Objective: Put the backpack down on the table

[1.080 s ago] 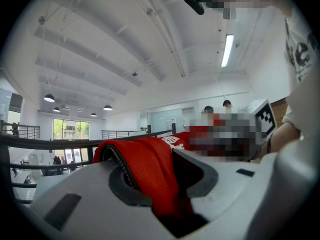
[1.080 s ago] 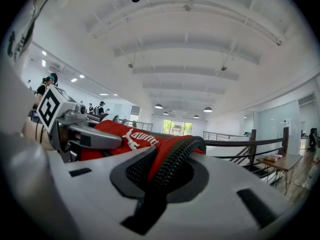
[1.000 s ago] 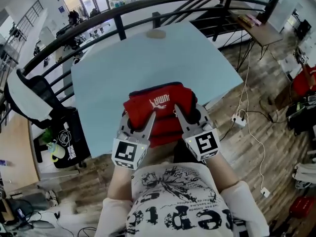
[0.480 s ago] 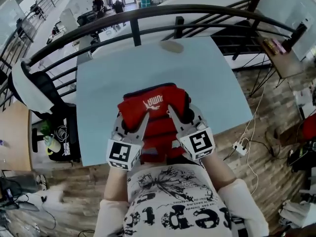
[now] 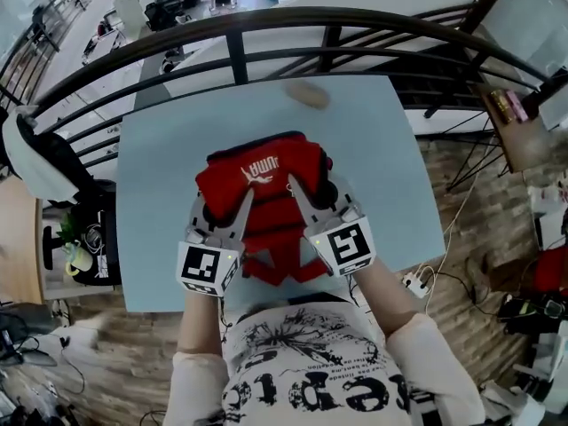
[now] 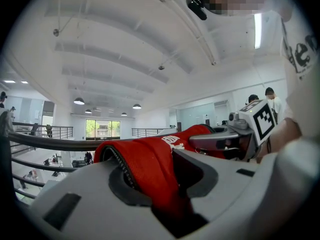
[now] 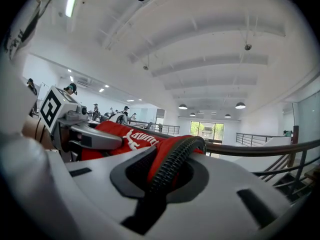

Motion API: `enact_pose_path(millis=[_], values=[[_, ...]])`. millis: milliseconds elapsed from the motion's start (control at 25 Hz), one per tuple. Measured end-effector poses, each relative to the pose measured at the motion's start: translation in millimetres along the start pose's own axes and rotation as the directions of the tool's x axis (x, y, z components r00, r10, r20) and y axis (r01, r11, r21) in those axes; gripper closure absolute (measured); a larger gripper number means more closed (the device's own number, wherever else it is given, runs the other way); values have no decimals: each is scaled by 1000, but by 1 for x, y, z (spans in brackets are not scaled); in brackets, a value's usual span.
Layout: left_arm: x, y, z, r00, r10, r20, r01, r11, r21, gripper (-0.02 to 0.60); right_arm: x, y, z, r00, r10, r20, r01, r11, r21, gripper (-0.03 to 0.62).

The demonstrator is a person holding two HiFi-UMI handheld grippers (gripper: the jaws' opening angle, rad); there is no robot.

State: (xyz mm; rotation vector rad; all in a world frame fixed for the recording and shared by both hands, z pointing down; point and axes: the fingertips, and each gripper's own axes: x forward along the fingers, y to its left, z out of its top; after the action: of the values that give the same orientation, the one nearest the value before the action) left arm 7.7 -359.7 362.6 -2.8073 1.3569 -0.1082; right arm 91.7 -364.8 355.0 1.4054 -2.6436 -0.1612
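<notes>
Black and white, an office chair [image 5: 35,158] is seen at the far left, beyond the left edge of the pale blue table [image 5: 155,176]. A dark railing [image 5: 266,23] is curved along the far side of the table, and a small beige object [image 5: 308,94] is placed on the table near its far edge.

The left gripper [image 5: 222,213] is held level over the near part of the table. Its jaws are partly closed and are pinched on the left side of the backpack [image 5: 262,198], with the red cloth pressed between the pads just beside a black zipper. The backpack is found between the two grippers, over the middle and near part of the table, with its white logo turned up and its straps hung toward the near edge. It cannot be told whether its underside is touching the table top.

The right gripper [image 5: 312,193] is held level at the right side of the backpack. Its jaws are brought nearly together and are clamped on the zippered red edge there, so that only a narrow gap, filled by the fabric, is left.

Further right, off the table, a white power strip [image 5: 414,282] is laid on the wooden floor, and a wooden desk [image 5: 519,136] is seen at the far right.
</notes>
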Motion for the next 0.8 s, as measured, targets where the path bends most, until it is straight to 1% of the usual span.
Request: enact_pose_path(millis=[80,200,360,480,560,680,800], values=[[22,7,-5,1000,10,-8,-10,1000,-7,459,15,-18,-9,1000,3,8,-3,1000,-6,551],[49,17,-19,999,28,-26,-28,999,-17,459,36,-37,-27,999,27,-24,-26,999,21,551],[84,32,-40,998,41,-40,-41,999,-10,459,64,-62,-50,999,44,-31,-42,998,42,549],[100,38,-60,997,46,-64,-47,999,-8,459,78,-72,-72,998,55,-44,-52,996,67,548],[109,39,-73,996,43,-79,-45,999,-19,459,84,-78,-86,997,61,-47,-58,996,72,546],[121,46,-91,996,37,-85,-40,998,-40,459,95,-83,-105,995,78,-61,-74,995,73,545],[129,51,-103,996,38,-81,-41,998,-43,459,102,-85,-119,992,96,-79,-91,993,73,542]])
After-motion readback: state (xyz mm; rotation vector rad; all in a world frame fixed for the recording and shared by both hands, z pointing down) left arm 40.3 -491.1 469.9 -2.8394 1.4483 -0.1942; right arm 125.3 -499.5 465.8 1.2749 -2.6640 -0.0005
